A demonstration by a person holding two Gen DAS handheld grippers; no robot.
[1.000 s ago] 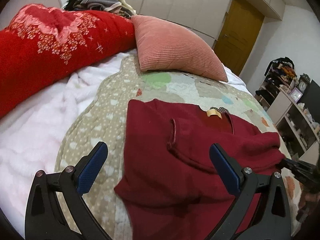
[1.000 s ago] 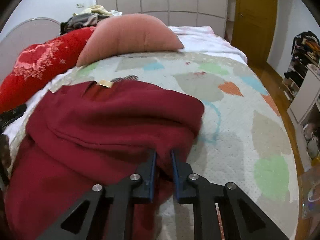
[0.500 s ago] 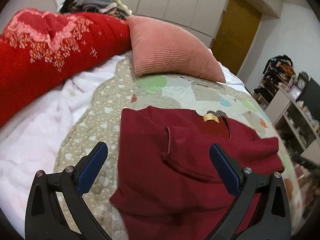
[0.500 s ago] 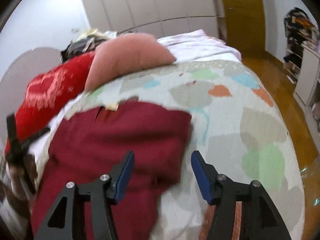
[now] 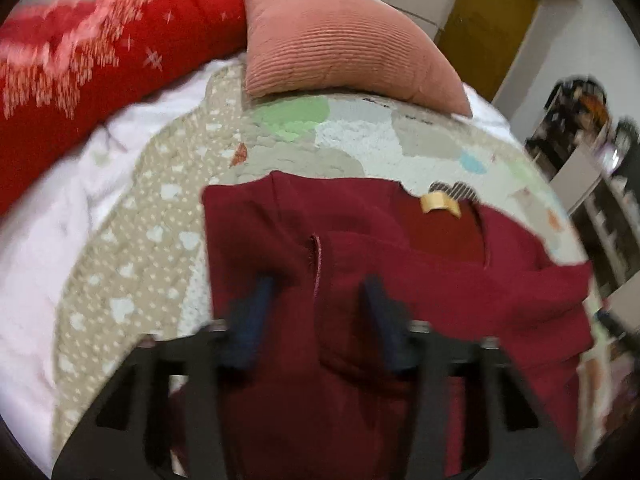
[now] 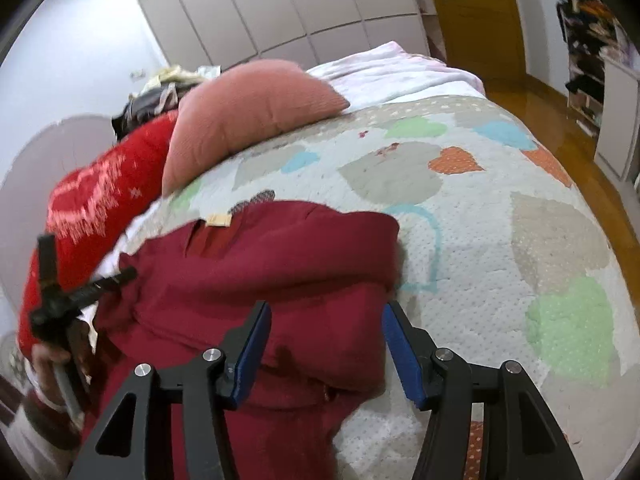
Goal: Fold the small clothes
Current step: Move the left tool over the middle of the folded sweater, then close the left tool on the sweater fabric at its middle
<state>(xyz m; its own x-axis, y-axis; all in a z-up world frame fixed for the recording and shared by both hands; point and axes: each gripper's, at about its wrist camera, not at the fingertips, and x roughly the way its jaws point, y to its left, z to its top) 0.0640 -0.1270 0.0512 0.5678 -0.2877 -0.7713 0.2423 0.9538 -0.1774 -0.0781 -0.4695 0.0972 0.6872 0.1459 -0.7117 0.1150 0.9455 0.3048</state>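
My left gripper (image 5: 316, 312) hangs over the sweater (image 5: 400, 300), its jaws just drawn in from wide to a narrow gap. The picture is blurred there, so I cannot tell whether the blue pads press the cloth or only stand above it. Between my left fingers runs the cuff (image 5: 314, 256) of a sleeve that is folded across the chest; the cuff edge lies just ahead of my fingertips. Further ahead and a little right of them is the neckline with its tan label (image 5: 438, 204).

My right gripper (image 6: 324, 344) stands half open, and its jaws opened within the last second. The pads are apart from each other, with a thick fold of the sweater (image 6: 280, 280) bulging in the gap between and ahead of them; nothing is clamped. The right edge of that fold ends just ahead of my right-hand finger (image 6: 404, 360), and beyond it the quilt (image 6: 500, 220) is bare. Left of my fingers, at the sweater's far side, I see my own hand (image 6: 48, 356) holding the other gripper.

The sweater lies flat on the quilt, neck away from me. Well ahead of both sets of fingers a pink cushion (image 5: 340, 40) rests at the quilt's far end, with a red blanket (image 5: 100, 52) to its left.
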